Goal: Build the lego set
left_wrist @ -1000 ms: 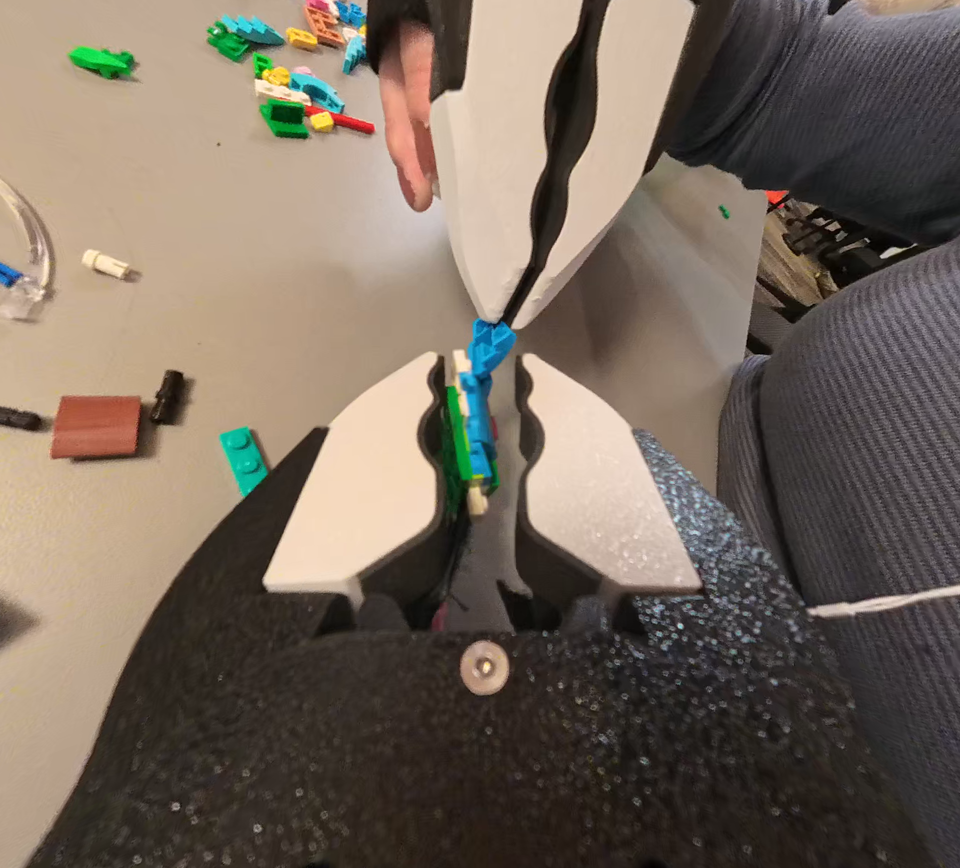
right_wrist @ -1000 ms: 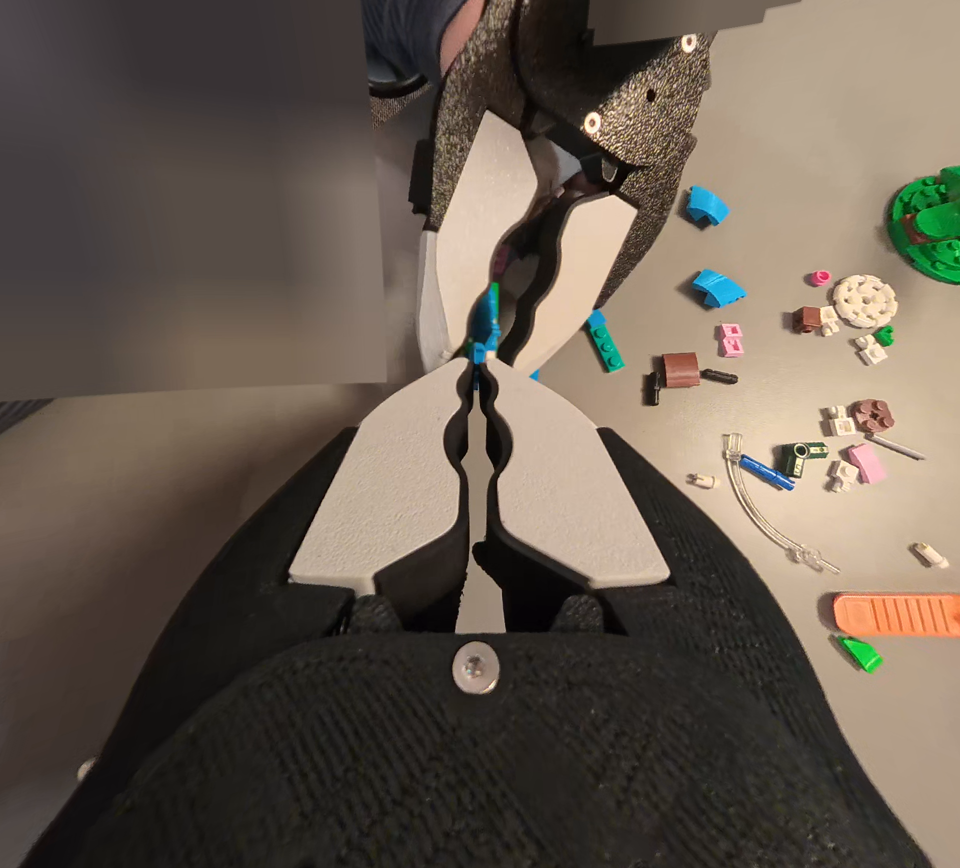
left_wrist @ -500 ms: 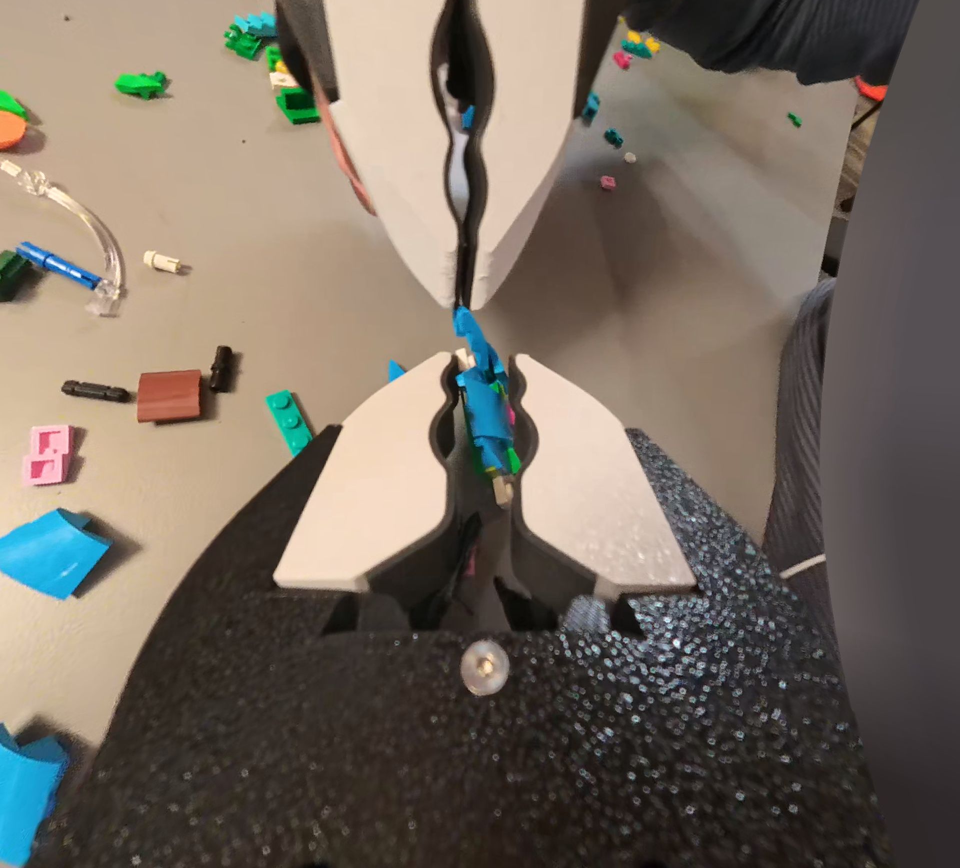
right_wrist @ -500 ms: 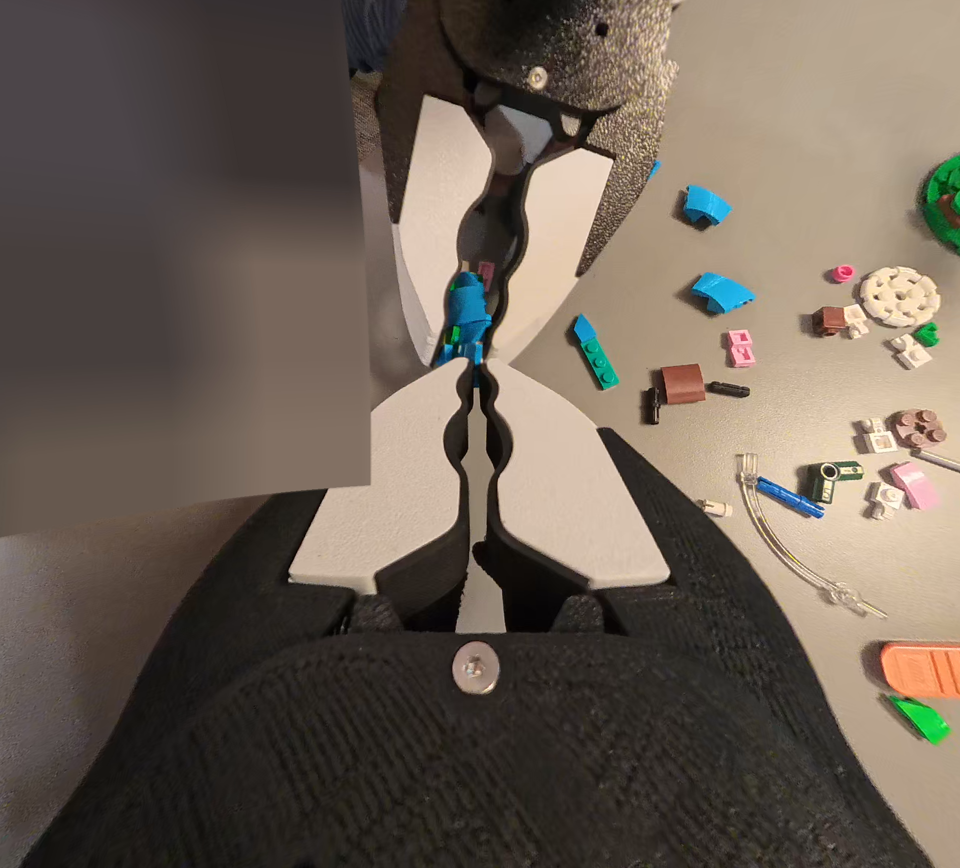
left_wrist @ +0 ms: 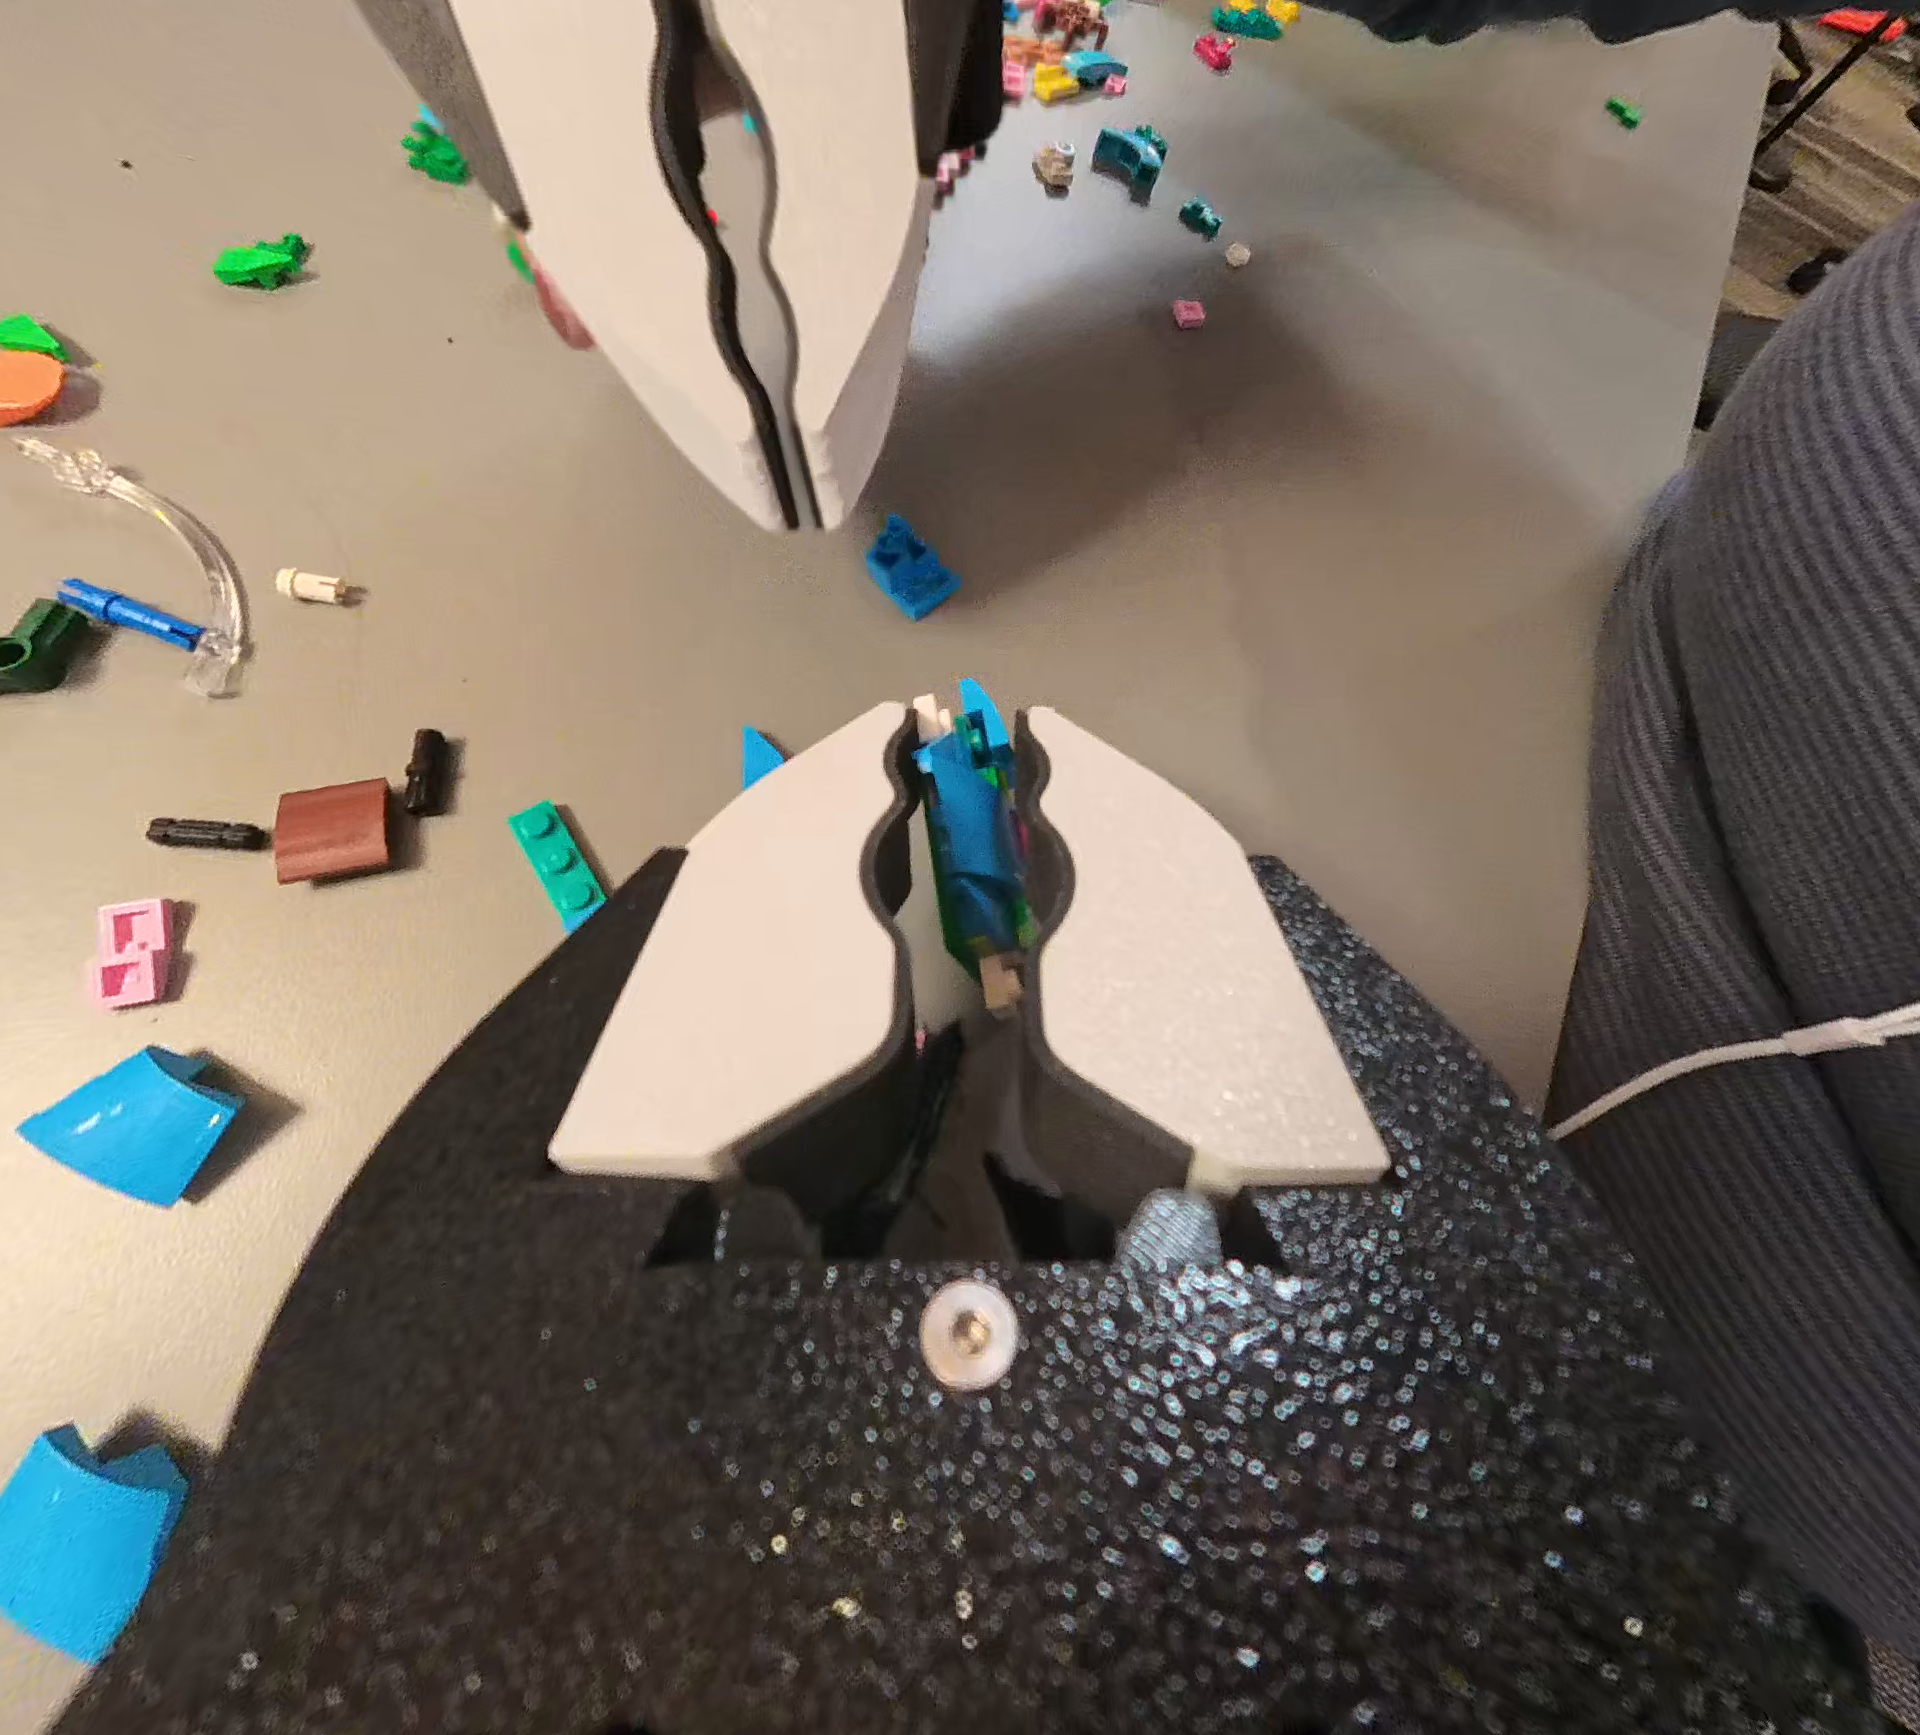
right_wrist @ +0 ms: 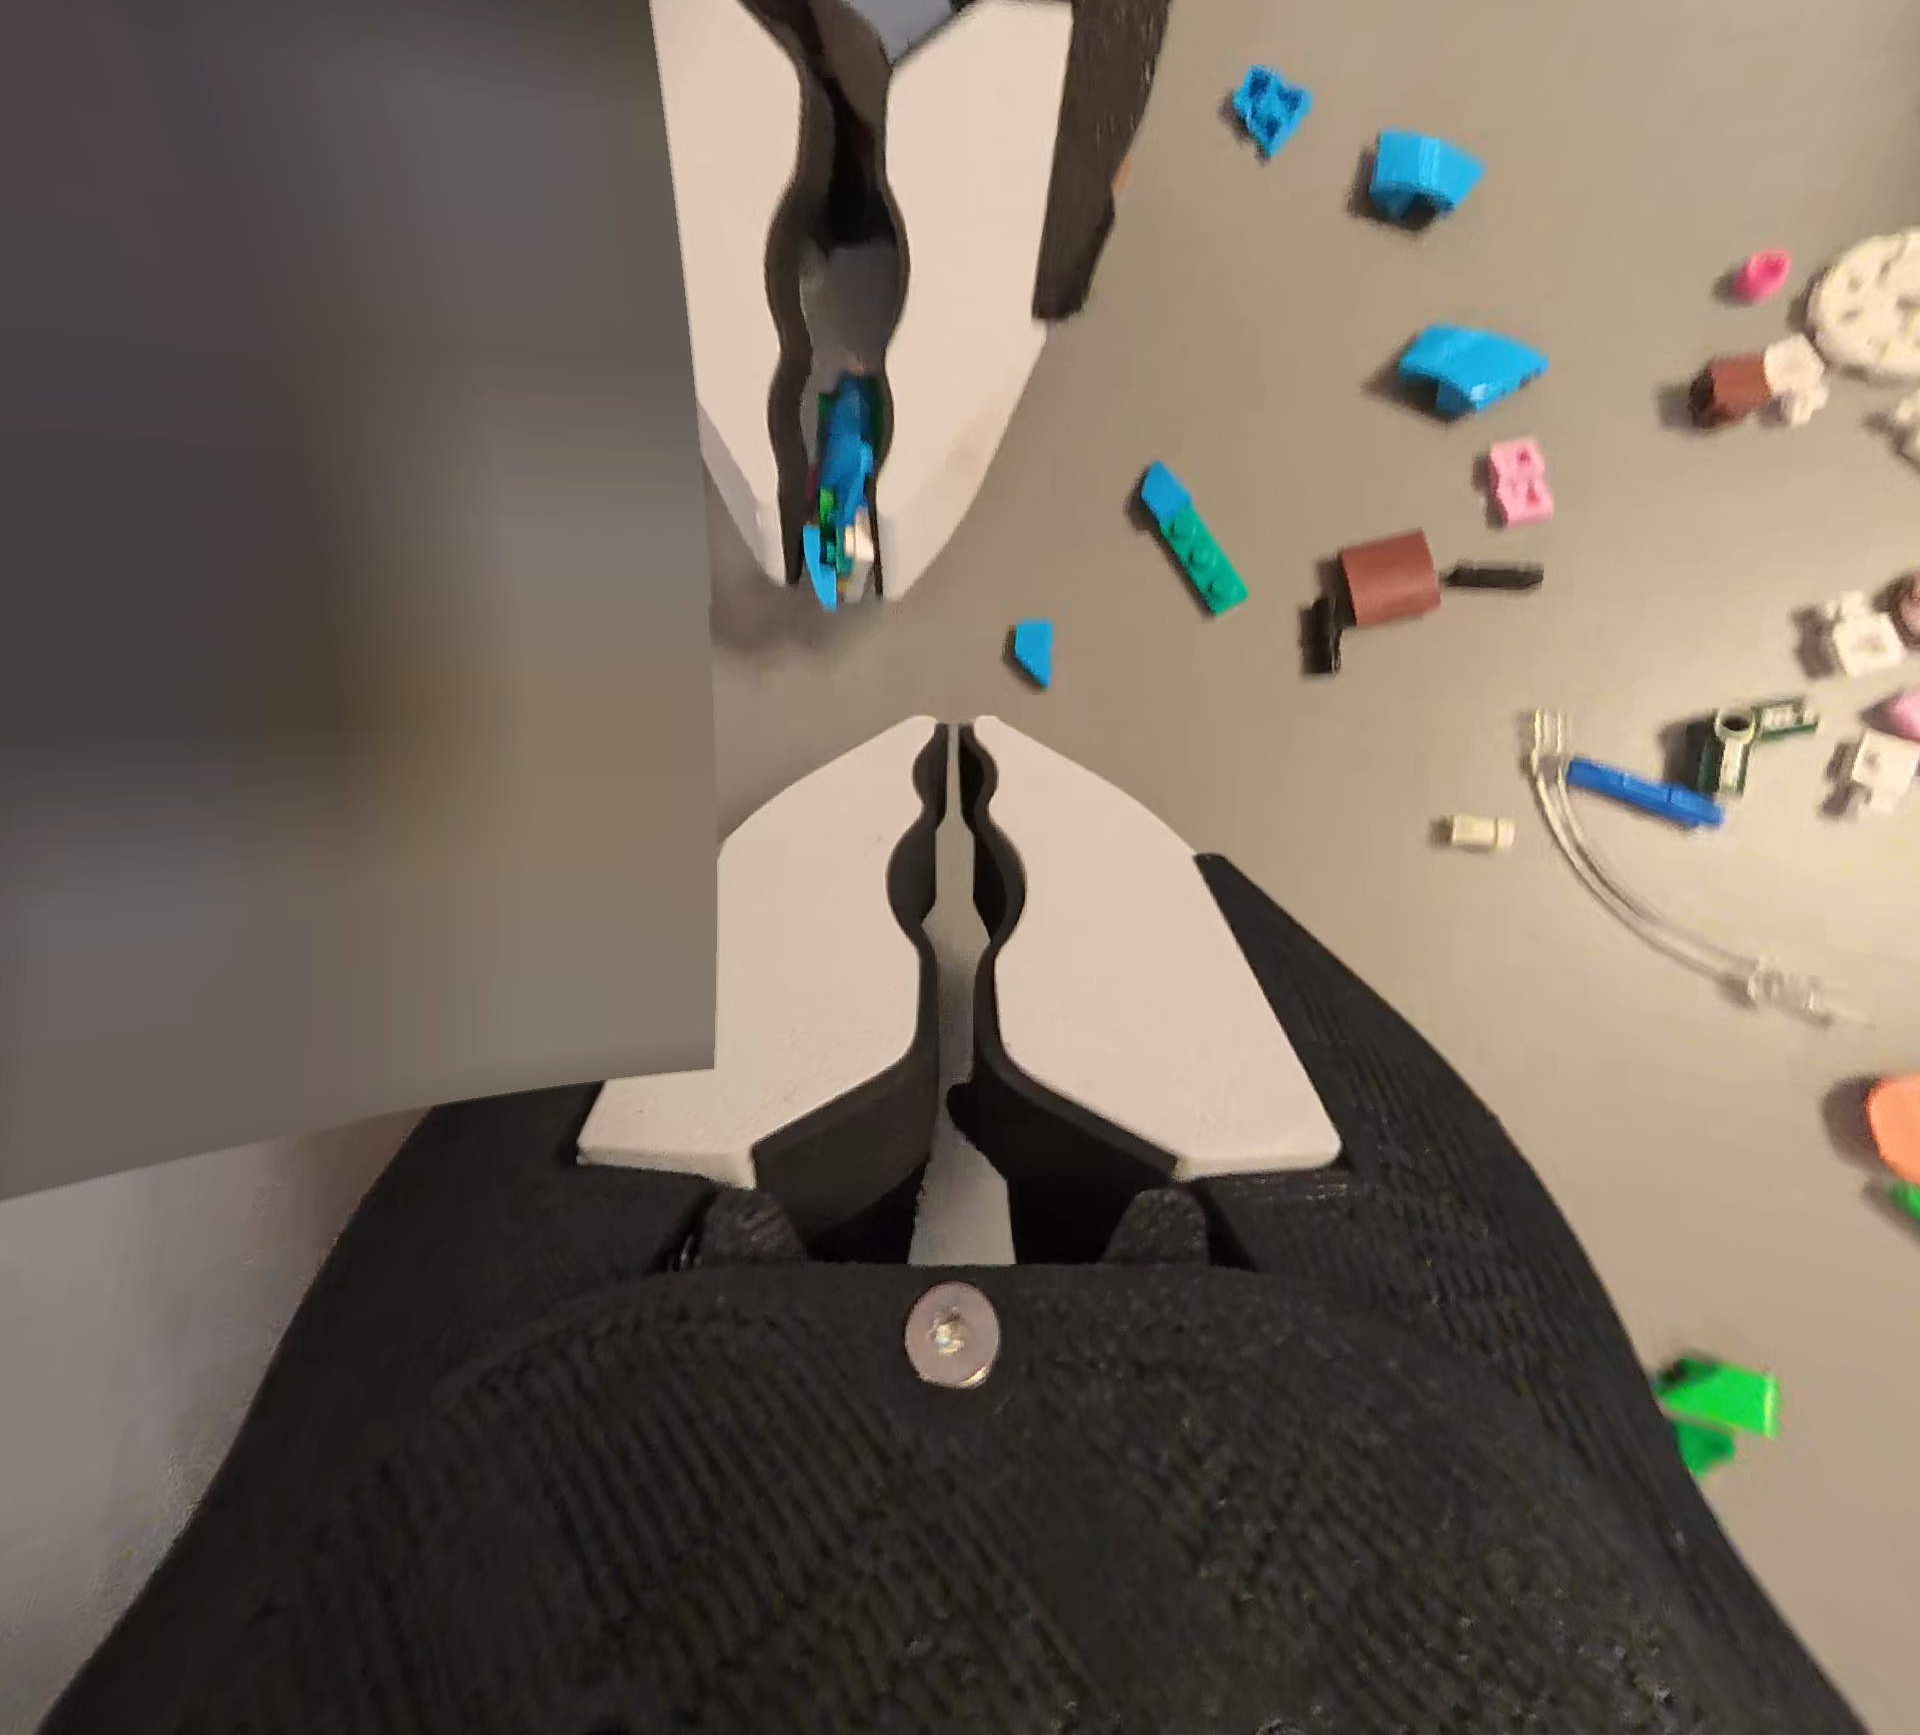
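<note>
Lego sub-assembly (left_wrist: 971, 838) is sitting clamped in the left claw (left_wrist: 961, 719) above the desk (left_wrist: 1299, 542). The right claw (right_wrist: 954, 729), now nearly closed and empty, is drawing away; its small blue brick (left_wrist: 911, 565) is lying dropped, so attachment needs retrying.

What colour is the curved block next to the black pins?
Brown. The curved block lies between two black pins; the left wrist view shows it best.

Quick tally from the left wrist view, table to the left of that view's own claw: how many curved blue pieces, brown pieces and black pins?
Curved blue pieces: 2
Brown pieces: 1
Black pins: 2
Total: 5
</note>
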`<state>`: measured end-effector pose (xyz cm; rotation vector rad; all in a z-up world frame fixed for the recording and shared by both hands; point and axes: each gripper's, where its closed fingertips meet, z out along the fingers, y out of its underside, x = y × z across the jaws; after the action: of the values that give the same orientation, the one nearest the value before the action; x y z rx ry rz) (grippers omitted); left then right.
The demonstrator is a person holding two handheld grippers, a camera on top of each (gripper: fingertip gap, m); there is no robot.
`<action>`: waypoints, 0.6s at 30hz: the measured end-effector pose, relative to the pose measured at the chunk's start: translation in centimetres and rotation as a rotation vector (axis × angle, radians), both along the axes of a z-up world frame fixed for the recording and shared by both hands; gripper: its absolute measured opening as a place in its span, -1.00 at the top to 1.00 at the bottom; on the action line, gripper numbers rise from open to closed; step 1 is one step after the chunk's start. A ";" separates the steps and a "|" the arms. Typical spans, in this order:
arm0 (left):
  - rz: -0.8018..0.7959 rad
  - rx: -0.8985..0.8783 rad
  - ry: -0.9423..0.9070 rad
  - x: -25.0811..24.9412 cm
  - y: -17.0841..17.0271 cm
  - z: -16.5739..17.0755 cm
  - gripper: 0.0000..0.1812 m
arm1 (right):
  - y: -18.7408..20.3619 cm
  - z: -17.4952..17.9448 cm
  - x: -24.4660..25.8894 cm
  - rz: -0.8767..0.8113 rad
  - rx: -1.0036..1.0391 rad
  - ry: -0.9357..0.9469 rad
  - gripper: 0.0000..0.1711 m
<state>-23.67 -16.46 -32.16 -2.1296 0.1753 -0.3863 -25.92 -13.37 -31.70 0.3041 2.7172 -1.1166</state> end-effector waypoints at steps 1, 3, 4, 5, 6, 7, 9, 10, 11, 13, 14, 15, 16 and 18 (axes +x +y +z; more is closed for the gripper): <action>-0.001 0.001 0.002 0.0 0.0 0.0 0.82 | 0.8 -0.5 0.3 0.007 0.029 0.009 0.97; -0.007 0.005 0.011 0.1 0.1 0.0 0.82 | 2.1 -1.5 1.0 0.031 0.094 0.048 0.94; -0.010 0.006 0.016 0.1 0.1 0.0 0.82 | 2.4 -1.9 1.5 0.050 0.105 0.060 0.93; -0.012 0.006 0.018 0.1 0.2 0.0 0.82 | 2.6 -2.1 2.1 0.065 0.108 0.065 0.91; -0.013 0.004 0.019 0.2 0.3 0.0 0.82 | 2.8 -2.3 2.5 0.073 0.114 0.069 0.89; -0.013 0.004 0.018 0.2 0.3 0.0 0.82 | 3.0 -2.6 2.7 0.074 0.123 0.076 0.86; -0.008 0.006 0.018 0.3 0.5 0.0 0.83 | 3.2 -3.1 2.7 0.065 0.129 0.097 0.84; -0.003 0.006 0.019 0.3 0.5 0.0 0.83 | 3.1 -3.3 2.7 0.063 0.125 0.109 0.84; 0.003 0.006 0.023 0.3 0.6 0.0 0.83 | 2.9 -3.4 2.7 0.063 0.117 0.123 0.85; 0.012 0.002 0.041 0.3 0.8 0.1 0.83 | 2.7 -3.5 2.8 0.061 0.120 0.144 0.89; 0.020 0.001 0.057 0.3 0.9 0.1 0.84 | 2.6 -3.5 2.8 0.057 0.132 0.147 0.92; 0.026 0.001 0.078 0.3 1.0 0.1 0.84 | 2.6 -3.5 2.7 0.048 0.146 0.146 0.95; 0.033 0.001 0.105 0.3 1.2 0.1 0.84 | 2.7 -3.4 2.7 0.038 0.160 0.140 0.98; 0.054 0.001 0.178 0.2 1.6 0.1 0.84 | 2.8 -3.0 2.6 0.001 0.180 0.114 1.00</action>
<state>-23.46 -14.86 -32.08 -2.1626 0.2187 -0.1649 -23.31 -10.58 -34.68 0.2723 2.9244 -0.9168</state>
